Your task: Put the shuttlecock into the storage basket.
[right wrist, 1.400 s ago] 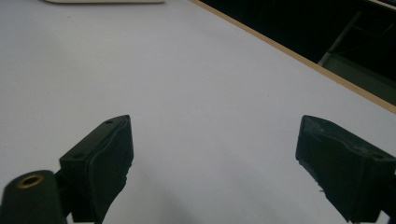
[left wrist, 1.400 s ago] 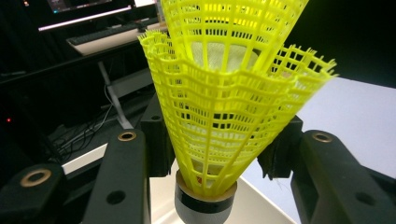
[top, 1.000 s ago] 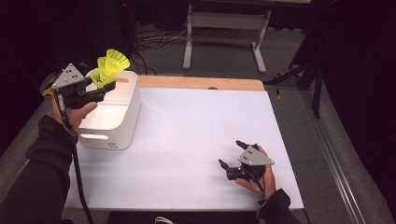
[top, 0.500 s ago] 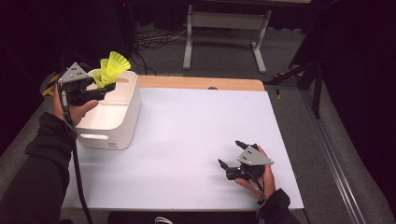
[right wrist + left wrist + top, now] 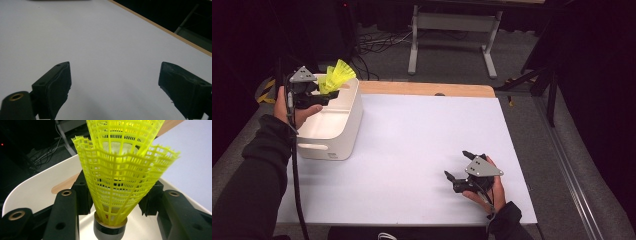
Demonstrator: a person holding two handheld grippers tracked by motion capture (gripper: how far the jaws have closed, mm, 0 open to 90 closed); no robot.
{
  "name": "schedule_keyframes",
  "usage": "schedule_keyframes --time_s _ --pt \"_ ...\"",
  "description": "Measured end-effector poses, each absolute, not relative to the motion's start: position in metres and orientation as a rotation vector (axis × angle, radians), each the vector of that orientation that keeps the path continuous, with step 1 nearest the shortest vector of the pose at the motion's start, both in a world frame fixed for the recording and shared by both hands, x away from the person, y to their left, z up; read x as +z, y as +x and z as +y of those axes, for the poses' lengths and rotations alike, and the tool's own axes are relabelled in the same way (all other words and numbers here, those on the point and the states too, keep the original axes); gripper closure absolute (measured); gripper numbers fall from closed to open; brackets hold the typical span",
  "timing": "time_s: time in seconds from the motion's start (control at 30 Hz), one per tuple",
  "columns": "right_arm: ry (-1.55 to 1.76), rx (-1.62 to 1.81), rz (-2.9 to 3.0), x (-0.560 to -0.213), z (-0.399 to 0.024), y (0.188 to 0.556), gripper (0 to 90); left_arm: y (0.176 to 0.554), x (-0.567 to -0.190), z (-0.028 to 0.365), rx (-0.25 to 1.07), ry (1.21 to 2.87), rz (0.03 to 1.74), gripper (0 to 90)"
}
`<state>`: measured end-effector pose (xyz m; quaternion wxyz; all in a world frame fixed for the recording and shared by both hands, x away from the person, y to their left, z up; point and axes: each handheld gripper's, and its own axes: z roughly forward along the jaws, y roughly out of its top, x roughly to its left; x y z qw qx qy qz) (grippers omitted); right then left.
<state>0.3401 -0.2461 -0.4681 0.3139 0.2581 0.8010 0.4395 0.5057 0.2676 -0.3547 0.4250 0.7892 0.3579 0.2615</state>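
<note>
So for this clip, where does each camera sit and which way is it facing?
High view: above the person's side, looking forward and down on the table; both forearms, left gripper, right gripper.
Left gripper view: on that gripper, looking along its jaws at yellow shuttlecocks over the white bin.
Right gripper view: looking along open jaws across bare table.
Shared: high and left gripper views both show shuttlecocks and bin.
</note>
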Motion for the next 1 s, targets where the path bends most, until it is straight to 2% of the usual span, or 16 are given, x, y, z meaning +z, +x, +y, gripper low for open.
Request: schedule_keyframes --time_s 0.23,0.57,1.0 --pt "0.673 1.158 2.116 -0.469 -0.244 0.343 11.8 0.522 -0.362 0.273 0.608 1.986 0.957 52.7" --pt "0.648 1.162 2.126 -0.470 -0.238 0.347 12.0 0.542 -0.374 0.265 0.559 2.136 1.054 52.8" --pt "0.635 1.162 2.148 -0.473 -0.234 0.347 12.1 0.554 -0.383 0.261 0.488 2.213 1.092 49.7"
